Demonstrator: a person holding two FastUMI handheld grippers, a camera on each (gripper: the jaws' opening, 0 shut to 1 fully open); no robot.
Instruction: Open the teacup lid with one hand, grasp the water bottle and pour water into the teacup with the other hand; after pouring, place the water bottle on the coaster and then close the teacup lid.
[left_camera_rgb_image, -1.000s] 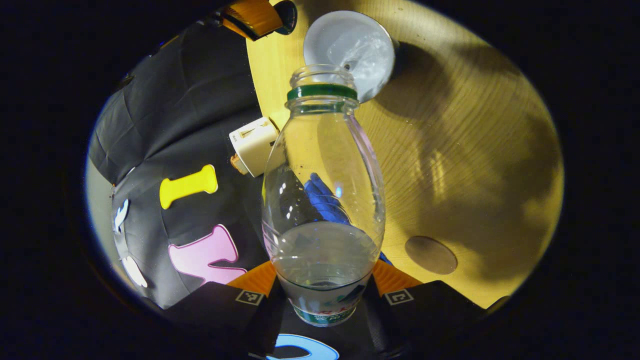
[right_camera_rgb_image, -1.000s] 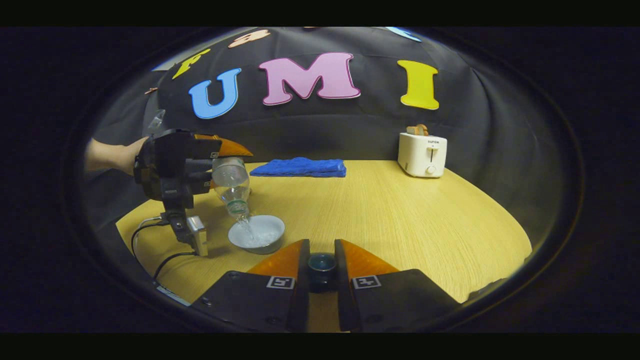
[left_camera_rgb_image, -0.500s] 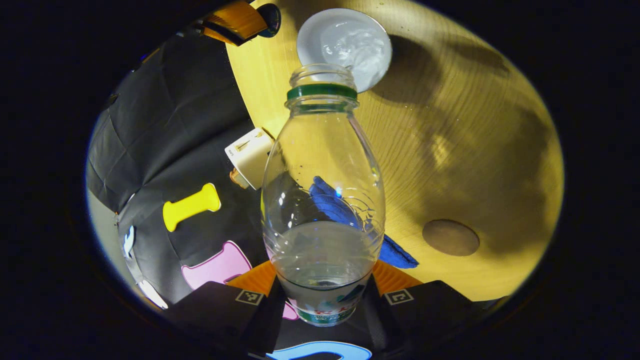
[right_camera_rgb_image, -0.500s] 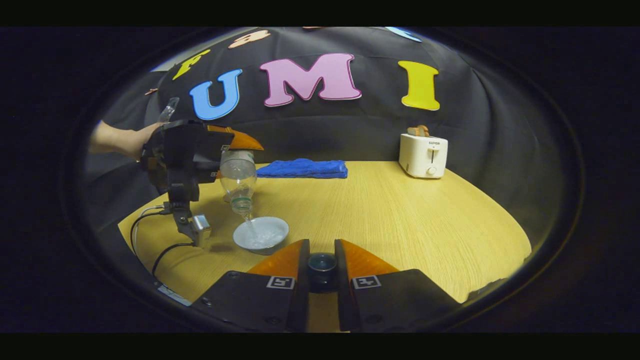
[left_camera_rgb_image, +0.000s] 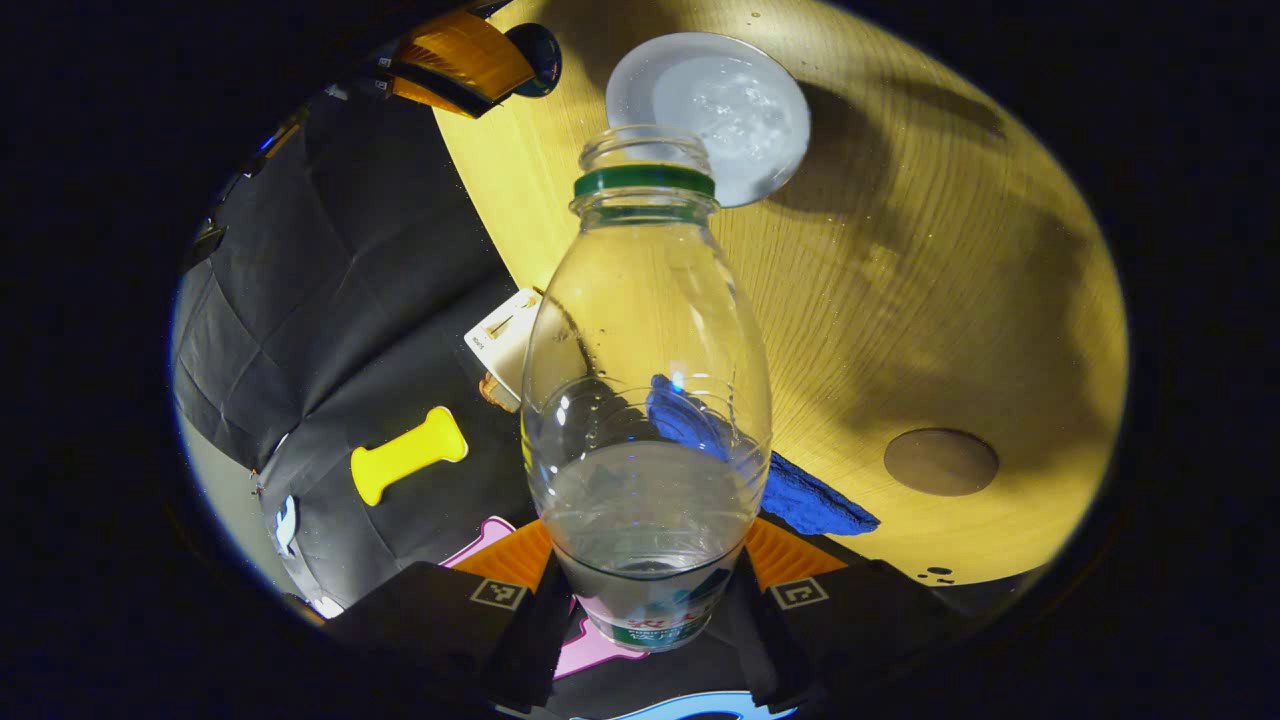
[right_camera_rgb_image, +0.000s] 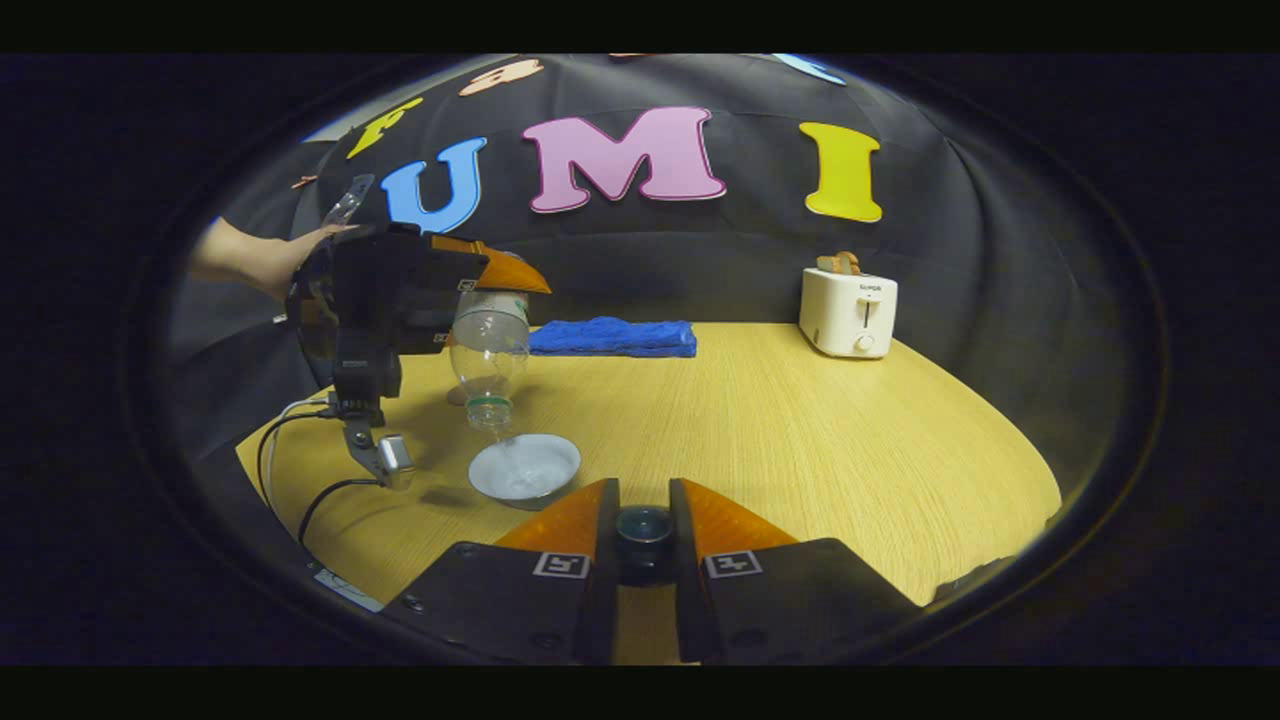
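Bottle (left_camera_rgb_image: 645, 400) sits clamped between the left gripper's (left_camera_rgb_image: 645, 600) fingers, mouth tipped down over the cup (left_camera_rgb_image: 715, 110), which stands open on the table (left_camera_rgb_image: 900, 300) with water in it. In the right gripper view the bottle (right_camera_rgb_image: 488, 345) hangs neck-down just above the cup (right_camera_rgb_image: 525, 470). Some water remains in the bottle. The right gripper (right_camera_rgb_image: 643, 530) pinches the lid (right_camera_rgb_image: 643, 525) by its knob, held near the cup. The pour looks nearly done, so I would roll the bottle upright slowly, keeping its mouth over the cup till drips stop, grip firm. Then carry it to the coaster (left_camera_rgb_image: 940, 462), well apart, and set it down flat.
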